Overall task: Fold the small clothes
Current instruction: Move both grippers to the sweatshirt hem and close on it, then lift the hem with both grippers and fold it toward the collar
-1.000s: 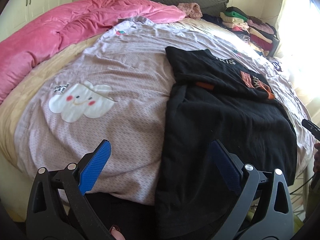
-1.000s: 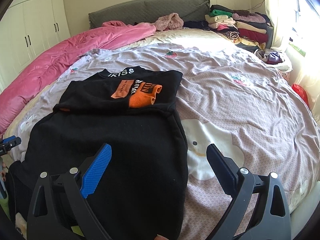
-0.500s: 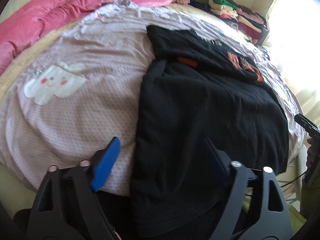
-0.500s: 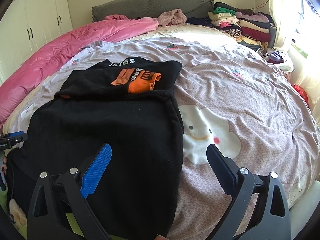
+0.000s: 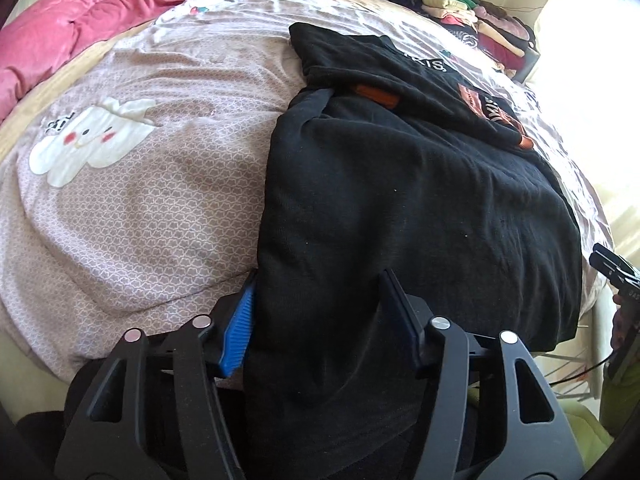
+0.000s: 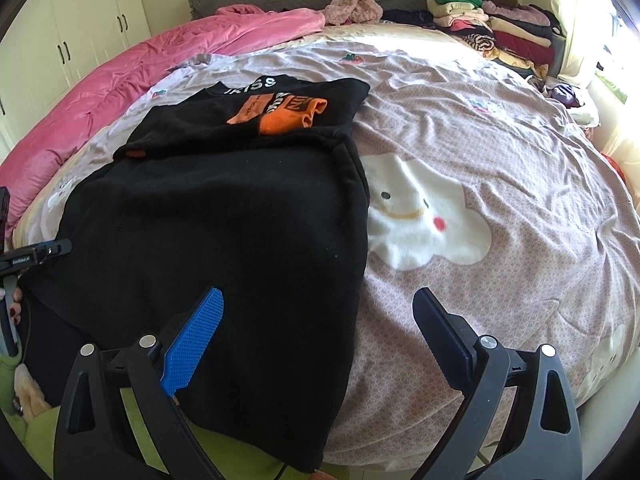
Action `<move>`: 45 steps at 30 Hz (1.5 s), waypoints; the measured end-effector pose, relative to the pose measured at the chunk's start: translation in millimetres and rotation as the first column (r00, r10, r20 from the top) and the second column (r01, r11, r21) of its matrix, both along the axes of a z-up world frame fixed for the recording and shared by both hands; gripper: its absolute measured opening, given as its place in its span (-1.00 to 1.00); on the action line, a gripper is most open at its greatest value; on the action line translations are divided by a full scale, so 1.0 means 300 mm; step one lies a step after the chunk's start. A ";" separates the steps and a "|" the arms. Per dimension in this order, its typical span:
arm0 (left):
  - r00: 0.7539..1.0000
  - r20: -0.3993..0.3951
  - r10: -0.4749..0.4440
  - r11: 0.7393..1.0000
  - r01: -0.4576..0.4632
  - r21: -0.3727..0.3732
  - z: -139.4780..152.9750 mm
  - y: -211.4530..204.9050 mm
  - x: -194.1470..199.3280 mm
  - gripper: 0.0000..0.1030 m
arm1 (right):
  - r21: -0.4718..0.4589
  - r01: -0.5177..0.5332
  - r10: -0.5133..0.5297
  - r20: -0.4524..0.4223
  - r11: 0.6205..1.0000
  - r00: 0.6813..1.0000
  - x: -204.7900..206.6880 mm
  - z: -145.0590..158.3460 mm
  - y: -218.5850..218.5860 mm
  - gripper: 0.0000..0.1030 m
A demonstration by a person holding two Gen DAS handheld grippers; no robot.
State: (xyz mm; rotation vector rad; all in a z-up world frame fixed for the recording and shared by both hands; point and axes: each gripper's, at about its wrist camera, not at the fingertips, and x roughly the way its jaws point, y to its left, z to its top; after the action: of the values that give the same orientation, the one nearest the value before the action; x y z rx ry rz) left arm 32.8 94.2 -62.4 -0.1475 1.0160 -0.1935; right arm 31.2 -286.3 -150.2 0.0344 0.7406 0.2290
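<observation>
Closing: the left gripper [image 5: 320,312] has its jaws drawing together around the near left edge of the black garment [image 5: 420,200]; the cloth sits between the fingers, the blue pad [image 5: 239,330] is right against the hem, and a firm pinch does not show.
Right gripper: the right gripper [image 6: 320,328] hangs with its jaws spread wide and nothing gripped; its blue finger is over the garment's near right corner, its dark finger over bare bedspread.
Garment: the black garment lies flat on the bed, its near end drooping over the bed's edge, its far end folded back on itself so that an orange and white print [image 6: 280,114] faces up.
Bedspread: a mauve patterned bedspread [image 6: 500,152] with white cloud faces covers the bed, one cloud just beside the garment's right edge.
Pink quilt: a pink quilt [image 6: 132,80] is bunched along the far left side.
Clothes pile: a stack of folded clothes [image 6: 492,28] sits at the far right corner, well apart from the garment.
Wardrobe: a cream wardrobe [image 6: 72,32] stands behind the quilt.
</observation>
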 end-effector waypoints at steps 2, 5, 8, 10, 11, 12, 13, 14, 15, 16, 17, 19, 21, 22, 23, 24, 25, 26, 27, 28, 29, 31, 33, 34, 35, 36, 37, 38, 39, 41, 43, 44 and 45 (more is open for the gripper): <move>1.000 0.006 -0.001 1.000 0.001 -0.004 0.004 0.000 -0.002 -0.17 | -0.004 -0.011 0.011 -0.006 1.000 1.000 -0.007 -0.008 0.002 0.83; 1.000 0.019 0.001 1.000 -0.001 -0.021 0.018 0.015 -0.009 -0.40 | 0.006 -0.018 0.019 -0.024 1.000 1.000 -0.011 -0.023 -0.003 0.79; 0.999 0.029 0.016 0.999 -0.015 -0.036 0.032 0.038 -0.017 -0.75 | 0.042 -0.029 0.032 -0.062 0.999 0.998 -0.012 -0.045 -0.015 0.28; 1.000 0.025 0.012 0.998 -0.010 -0.054 0.031 0.043 -0.016 -0.83 | 0.057 -0.034 0.039 -0.089 0.998 0.995 -0.015 -0.063 -0.024 0.08; 1.000 0.021 0.010 0.999 -0.009 -0.051 0.025 0.042 -0.015 -0.83 | 0.051 -0.030 0.035 -0.096 0.998 0.995 -0.018 -0.072 -0.027 0.06; 1.000 0.014 0.011 0.999 -0.010 -0.046 0.017 0.039 -0.011 -0.83 | 0.046 -0.025 0.030 -0.102 0.999 0.994 -0.020 -0.079 -0.030 0.02; 1.000 0.006 0.013 0.999 -0.012 -0.045 0.010 0.037 -0.007 -0.83 | 0.045 -0.024 0.029 -0.107 0.999 0.994 -0.023 -0.086 -0.033 0.00; 1.000 -0.001 0.014 0.999 -0.014 -0.044 0.002 0.037 -0.004 -0.82 | 0.048 -0.023 0.029 -0.116 0.999 0.993 -0.023 -0.098 -0.037 -0.03; 1.000 -0.005 0.014 0.999 -0.015 -0.044 -0.003 0.034 0.000 -0.82 | 0.050 -0.021 0.027 -0.118 0.999 0.993 -0.025 -0.104 -0.040 -0.10; 1.000 -0.007 0.016 0.999 -0.016 -0.046 -0.006 0.033 0.002 -0.82 | 0.052 -0.021 0.027 -0.118 0.998 0.993 -0.026 -0.109 -0.041 -0.14; 1.000 -0.008 0.016 0.999 -0.016 -0.046 -0.008 0.033 0.002 -0.82 | 0.055 -0.023 0.029 -0.116 0.998 0.993 -0.030 -0.112 -0.042 -0.16; 1.000 -0.006 0.016 0.999 -0.016 -0.046 -0.009 0.032 0.002 -0.82 | 0.066 -0.022 0.030 -0.108 0.998 0.994 -0.033 -0.111 -0.044 -0.29; 1.000 0.000 0.024 0.999 -0.024 -0.040 -0.006 0.034 0.000 -0.94 | 0.093 -0.032 0.040 -0.094 0.995 0.995 -0.029 -0.107 -0.043 -0.48; 1.000 0.005 0.027 0.999 -0.026 -0.042 -0.002 0.035 -0.002 -0.94 | 0.101 -0.035 0.044 -0.090 0.994 0.995 -0.026 -0.107 -0.043 -0.65; 1.000 0.010 0.028 0.999 -0.028 -0.046 0.001 0.037 -0.002 -0.95 | 0.106 -0.037 0.046 -0.086 0.994 0.995 -0.025 -0.105 -0.043 -0.71; 0.999 0.020 0.025 0.999 -0.024 -0.047 0.011 0.037 -0.005 -0.95 | 0.111 -0.037 0.046 -0.073 0.993 0.996 -0.028 -0.098 -0.045 -0.81; 0.999 0.030 0.024 0.999 -0.022 -0.046 0.022 0.037 -0.008 -0.95 | 0.118 -0.044 0.051 -0.057 0.992 0.997 -0.033 -0.086 -0.048 -0.84; 0.999 0.046 0.025 0.999 -0.023 -0.047 0.038 0.038 -0.012 -0.95 | 0.124 -0.047 0.053 -0.045 0.991 0.998 -0.036 -0.077 -0.050 -0.84; 0.997 0.067 0.024 0.998 -0.020 -0.053 0.062 0.042 -0.017 -0.95 | 0.135 -0.051 0.055 -0.021 0.990 0.998 -0.042 -0.059 -0.057 -0.85; 0.996 0.081 0.026 0.998 -0.021 -0.060 0.082 0.046 -0.020 -0.95 | 0.147 -0.055 0.055 0.002 0.988 0.998 -0.047 -0.040 -0.065 -0.86; 0.995 0.094 0.030 0.997 -0.023 -0.069 0.102 0.052 -0.020 -0.95 | 0.156 -0.058 0.056 0.018 0.986 0.998 -0.048 -0.026 -0.070 -0.86; 0.992 0.118 0.035 0.996 -0.025 -0.090 0.142 0.061 -0.016 -0.95 | 0.173 -0.064 0.055 0.061 0.983 0.997 -0.047 0.013 -0.083 -0.86; 0.989 0.140 0.038 0.995 -0.026 -0.092 0.177 0.059 -0.005 -0.95 | 0.185 -0.069 0.053 0.092 0.980 0.994 -0.034 0.043 -0.090 -0.86; 0.988 0.151 0.042 0.995 -0.028 -0.094 0.192 0.056 0.005 -0.95 | 0.187 -0.069 0.050 0.105 0.980 0.993 -0.022 0.056 -0.092 -0.86; 0.986 0.158 0.046 0.994 -0.030 -0.102 0.207 0.056 0.021 -0.95 | 0.191 -0.069 0.046 0.121 0.979 0.992 -0.008 0.075 -0.097 -0.86; 0.986 0.163 0.048 0.994 -0.030 -0.109 0.219 0.054 0.038 -0.95 | 0.194 -0.069 0.044 0.131 0.979 0.990 0.006 0.087 -0.094 -0.86; 0.985 0.168 0.048 0.993 -0.029 -0.113 0.230 0.051 0.053 -0.95 | 0.196 -0.070 0.042 0.142 0.978 0.989 0.019 0.101 -0.097 -0.86; 0.983 0.174 0.048 0.994 -0.030 -0.110 0.239 0.042 0.063 -0.95 | 0.197 -0.070 0.039 0.156 0.978 0.987 0.029 0.114 -0.103 -0.86; 0.982 0.183 0.050 0.994 -0.032 -0.102 0.254 0.036 0.087 -0.95 | 0.199 -0.067 0.033 0.173 0.978 0.984 0.043 0.131 -0.109 -0.86; 0.980 0.192 0.057 0.994 -0.038 -0.101 0.271 0.036 0.121 -0.95 | 0.202 -0.059 0.017 0.202 0.978 0.979 0.068 0.158 -0.120 -0.86; 0.978 0.197 0.071 0.993 -0.050 -0.111 0.285 0.042 0.161 -0.95 | 0.208 -0.043 -0.004 0.221 0.977 0.975 0.101 0.175 -0.135 -0.86; 0.977 0.199 0.080 0.992 -0.058 -0.111 0.289 0.049 0.176 -0.95 | 0.216 -0.033 -0.017 0.226 0.976 0.974 0.126 0.180 -0.144 -0.86; 0.975 0.202 0.092 0.991 -0.070 -0.114 0.290 0.058 0.198 -0.95 | 0.220 -0.026 -0.025 0.228 0.975 0.973 0.140 0.182 -0.149 -0.86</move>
State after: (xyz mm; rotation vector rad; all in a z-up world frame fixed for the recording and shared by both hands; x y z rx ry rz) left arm 92.1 111.6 24.6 -0.2601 0.7911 -0.1846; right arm 73.1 -331.2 -95.4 0.2168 0.4819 0.3099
